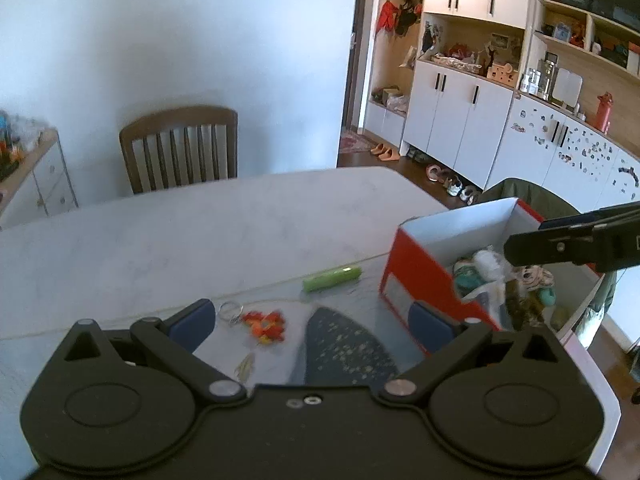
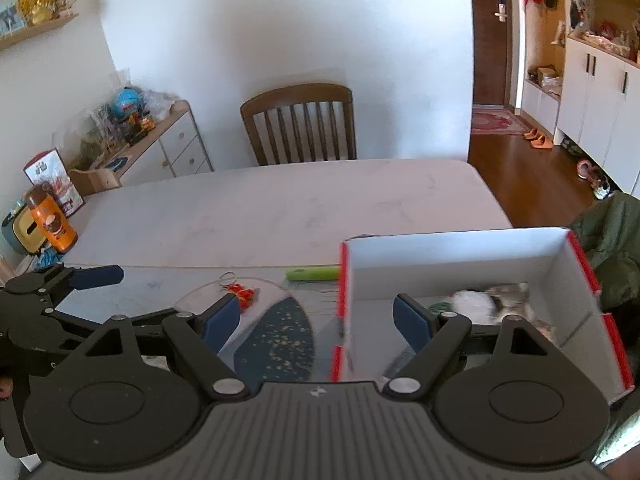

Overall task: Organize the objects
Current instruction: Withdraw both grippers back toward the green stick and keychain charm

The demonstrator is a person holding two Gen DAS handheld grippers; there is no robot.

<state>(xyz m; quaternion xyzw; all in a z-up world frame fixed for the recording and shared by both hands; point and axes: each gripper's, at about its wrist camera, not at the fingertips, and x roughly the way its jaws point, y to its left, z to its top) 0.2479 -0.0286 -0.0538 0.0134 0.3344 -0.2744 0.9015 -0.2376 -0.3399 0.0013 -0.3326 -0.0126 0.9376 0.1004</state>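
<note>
Both the left gripper (image 1: 310, 320) and right gripper (image 2: 316, 320) have fingers spread, holding nothing. On the white marble tabletop (image 1: 180, 236), a green cylindrical tube (image 1: 332, 278) lies at 9 o'clock of the red-and-white cardboard box (image 1: 424, 276); an orange tasselled keyring (image 1: 264, 324) lies at 7 o'clock of the tube.

On the pale marble-look table (image 2: 280, 208) lie one lime-green cylindrical tube (image 1: 332, 278), one orange tasselled keyring charm (image 1: 267, 325), one dark blue speckled fan-shaped piece (image 1: 348, 350) and one red-and-white open cardboard box (image 2: 472, 256).
</note>
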